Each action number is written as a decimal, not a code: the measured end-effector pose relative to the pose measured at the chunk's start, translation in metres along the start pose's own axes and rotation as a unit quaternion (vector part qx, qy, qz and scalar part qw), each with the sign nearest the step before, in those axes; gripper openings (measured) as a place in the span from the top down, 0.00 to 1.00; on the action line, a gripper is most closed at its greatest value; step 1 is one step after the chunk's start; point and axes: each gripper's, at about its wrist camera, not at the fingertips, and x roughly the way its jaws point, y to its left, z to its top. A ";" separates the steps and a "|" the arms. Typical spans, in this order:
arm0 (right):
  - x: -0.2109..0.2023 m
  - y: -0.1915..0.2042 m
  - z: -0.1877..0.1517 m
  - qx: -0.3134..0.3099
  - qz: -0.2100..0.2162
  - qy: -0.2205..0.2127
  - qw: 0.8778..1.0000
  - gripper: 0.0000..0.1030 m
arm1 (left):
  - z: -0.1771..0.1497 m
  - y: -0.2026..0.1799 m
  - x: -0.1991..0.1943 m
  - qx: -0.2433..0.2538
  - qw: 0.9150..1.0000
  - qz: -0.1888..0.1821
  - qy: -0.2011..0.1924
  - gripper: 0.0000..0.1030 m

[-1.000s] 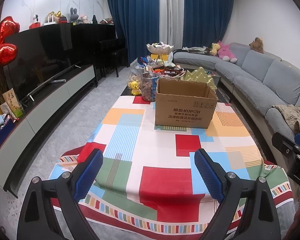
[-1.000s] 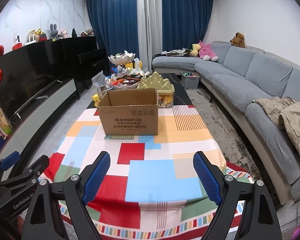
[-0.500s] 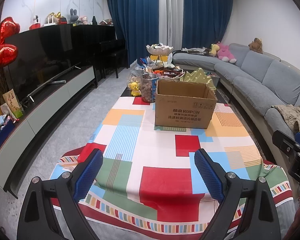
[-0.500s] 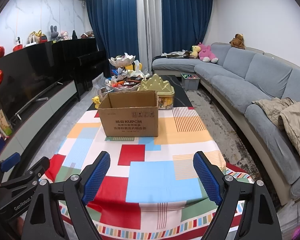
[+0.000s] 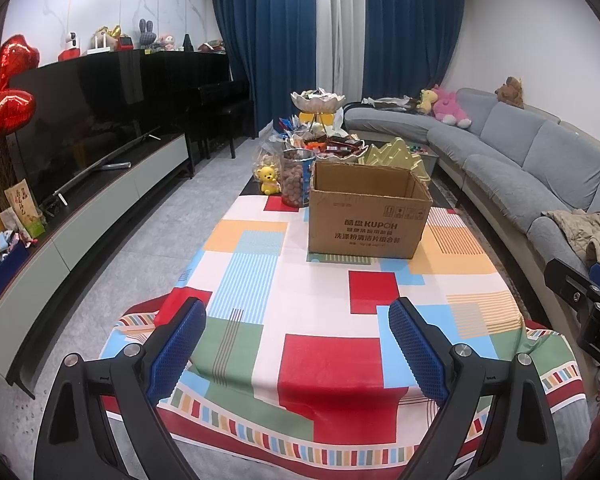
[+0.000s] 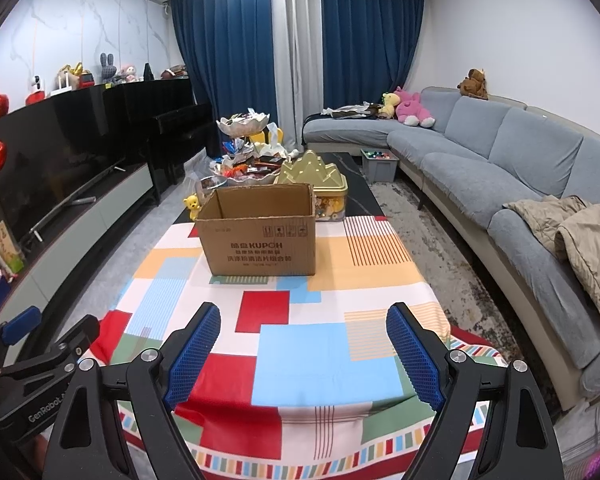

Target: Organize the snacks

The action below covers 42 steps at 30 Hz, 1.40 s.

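**Cardboard box waits open on a patchwork table, both grippers empty**

Cardboard, plain brown with dark print on its front, makes up the open box [image 5: 367, 216] that stands upright on the far half of the long table. Its flaps are folded away and what shows of the inside looks bare, though the bottom is hidden from here. The table wears a cloth [image 5: 332, 364] of red, blue, orange, green and white blocks with a striped border, and the near half of that cloth carries nothing.

Just beyond the box, at the far end of the table, the snacks [image 6: 248, 170] sit in a crowded heap: wrapped sweets in a shallow dish and, above it, a raised petal-shaped bowl [image 6: 243, 125]. A clear jar of brown nuts [image 5: 297, 178] stands just beside the box's far left corner, with a small yellow bear figure [image 5: 269, 178] next to it. A gold tin with a peaked, mountain-like lid [image 6: 313, 174] sits right behind the box's right corner.

Close to me, the left gripper [image 5: 298, 346] hangs over the near edge of the table with its blue-padded fingers [image 5: 180, 344] spread wide and nothing between them. The right gripper [image 6: 303, 350] is beside it at the same edge, angled down the same way, its jaws just as wide apart and likewise holding nothing. Both are well apart from the box and the snacks.

A grey corner sofa [image 6: 500, 168] runs along the right side of the room with a beige jacket [image 6: 576, 232] on it; a long black television [image 5: 84, 120] lines the left.
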 end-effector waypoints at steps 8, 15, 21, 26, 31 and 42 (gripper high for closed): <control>-0.002 -0.001 0.003 0.003 -0.001 -0.001 1.000 0.17 | 0.003 -0.002 -0.003 0.002 1.000 0.001 -0.002 0.07; -0.002 -0.002 0.003 0.003 -0.001 -0.001 1.000 0.17 | 0.004 -0.003 -0.004 0.002 1.000 0.001 -0.002 0.03; -0.002 -0.002 0.003 0.003 -0.001 -0.001 1.000 0.17 | 0.010 -0.003 -0.006 0.003 1.000 0.005 -0.004 0.01; -0.002 -0.002 0.002 0.003 -0.001 -0.001 1.000 0.17 | 0.013 0.000 -0.007 0.003 1.000 0.004 -0.005 0.00; -0.002 -0.002 0.002 0.003 -0.001 -0.002 1.000 0.17 | 0.012 -0.001 -0.007 0.003 1.000 0.005 -0.005 0.00; -0.002 -0.003 0.003 0.003 0.000 -0.002 1.000 0.17 | 0.013 0.000 -0.006 0.003 1.000 0.005 -0.006 0.00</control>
